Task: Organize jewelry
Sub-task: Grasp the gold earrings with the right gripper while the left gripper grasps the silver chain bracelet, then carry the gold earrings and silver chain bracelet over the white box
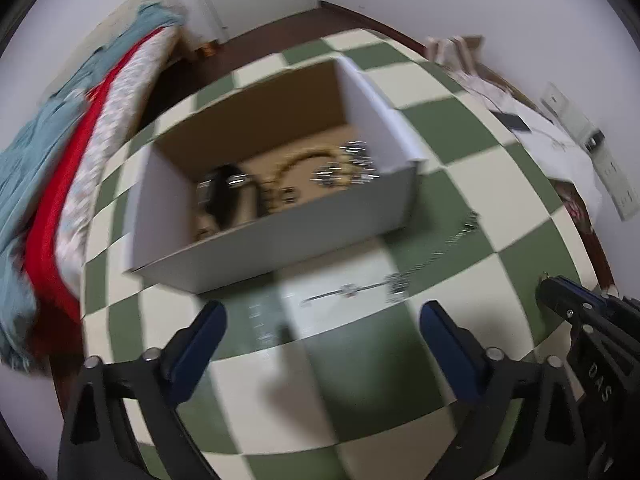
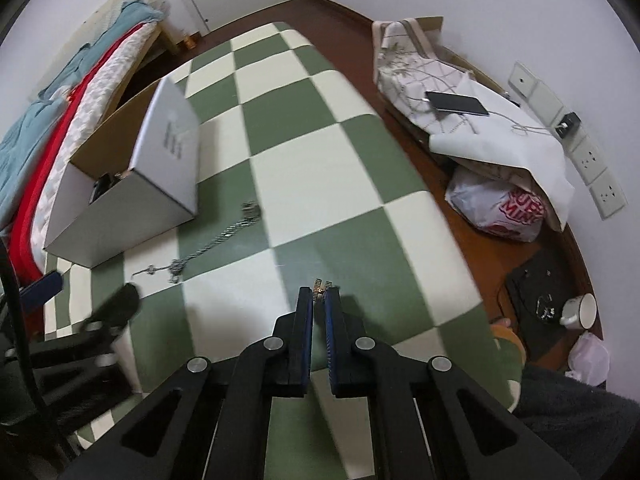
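While both grippers hover over the checked mat, the items stand as follows.

Left gripper (image 1: 322, 320): jaws spread wide, nothing between them; blue pads on black arms, low over the mat.
Right gripper (image 2: 318, 296): jaws nearly closed, pinching a small gold piece (image 2: 322, 285) with a gridded face that sticks out past the tips.
Chain (image 1: 384, 284): silver, fine-linked, with small clustered charms; lies on the mat just beyond the left gripper's tips, running right and far toward the box's near right corner. It sits well left of the right gripper.
Box (image 1: 280, 236): white cardboard outside, brown inside, open-topped, on the far left of the mat.
Box contents: a gold beaded strand (image 1: 304, 160), glittering silver pieces (image 1: 348, 164) and a dark item (image 1: 224, 192), blurred by motion; seen in the left view only, since the right view shows mostly the box's outer walls.
Mat (image 2: 332, 184): soft, green and cream squares.
Right view only: phone (image 2: 456, 103) on a pale cloth, white cup (image 2: 580, 311) on the wooden floor, plastic bag (image 2: 496, 208).
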